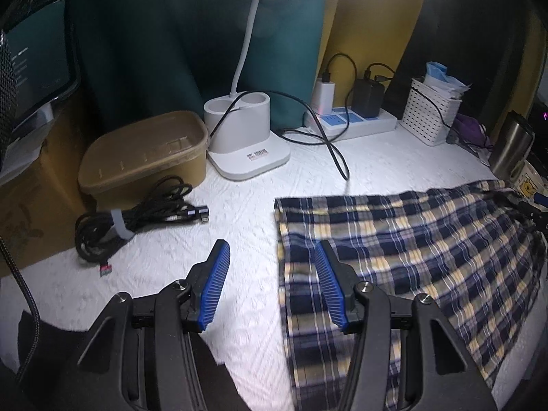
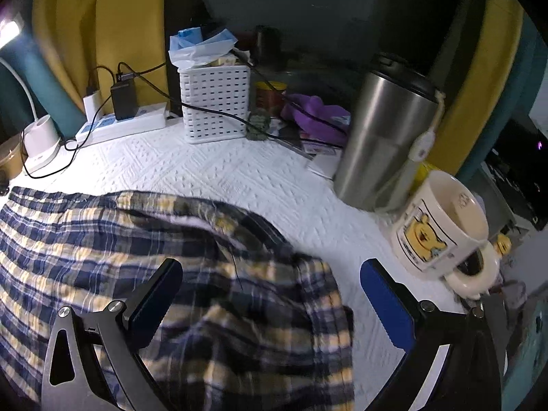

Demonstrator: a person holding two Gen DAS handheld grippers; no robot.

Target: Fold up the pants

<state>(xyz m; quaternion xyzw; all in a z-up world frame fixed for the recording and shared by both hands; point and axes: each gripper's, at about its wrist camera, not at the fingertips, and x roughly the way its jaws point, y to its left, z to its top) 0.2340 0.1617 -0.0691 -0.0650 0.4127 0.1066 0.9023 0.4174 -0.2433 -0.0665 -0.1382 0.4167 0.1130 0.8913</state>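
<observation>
Both claws stand apart, gripping nothing. Bare white cloth [image 1: 239, 205] lies ahead of the left gripper [image 1: 270, 257], whose right finger overlaps the plaid pants [image 1: 411, 239]' left edge. The rumpled pants lie beneath the right gripper [image 2: 270, 270]; a mug [image 2: 441, 222] crowds its right.

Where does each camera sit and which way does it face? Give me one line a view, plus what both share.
Left wrist: on the left gripper, angled down at the plaid pants' left edge; open blue-padded fingers show.
Right wrist: on the right gripper, angled down at the pants' rumpled right end beside the cartoon mug; wide-open fingers show.
Shared: pants, white perforated basket, power strip.
</observation>
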